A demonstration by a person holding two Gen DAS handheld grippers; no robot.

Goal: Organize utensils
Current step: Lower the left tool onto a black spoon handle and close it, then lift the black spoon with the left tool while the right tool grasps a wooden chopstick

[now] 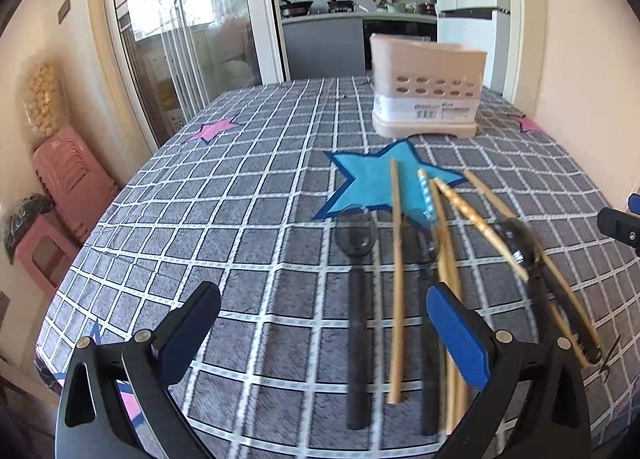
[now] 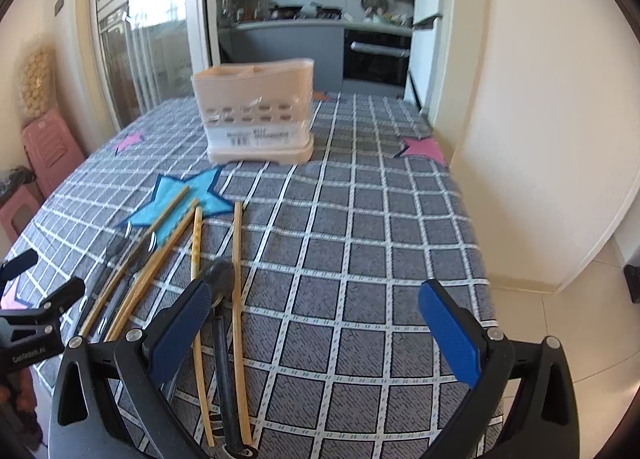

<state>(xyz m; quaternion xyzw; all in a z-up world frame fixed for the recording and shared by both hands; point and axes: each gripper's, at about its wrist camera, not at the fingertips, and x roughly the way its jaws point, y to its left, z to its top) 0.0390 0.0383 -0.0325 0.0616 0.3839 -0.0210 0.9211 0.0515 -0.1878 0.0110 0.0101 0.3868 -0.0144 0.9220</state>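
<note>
A beige perforated utensil holder (image 1: 426, 87) (image 2: 256, 111) stands upright at the far side of the table. Several wooden chopsticks (image 1: 396, 279) (image 2: 238, 299) and black spoons (image 1: 357, 243) (image 2: 222, 279) lie loose and mixed on the cloth in front of it. My left gripper (image 1: 324, 335) hovers open just above the near ends of one spoon and a chopstick, holding nothing. My right gripper (image 2: 314, 329) is open too, its left finger (image 2: 180, 327) over a black spoon handle, with bare cloth between the fingers. The holder's inside is hidden.
The table wears a grey checked cloth (image 1: 200, 219) (image 2: 360, 219) with a blue star (image 1: 368, 183) and pink stars. Stacked pink stools (image 1: 68, 179) stand left of the table. A wall and tiled floor (image 2: 560, 319) lie beyond the table's right edge. A kitchen is behind.
</note>
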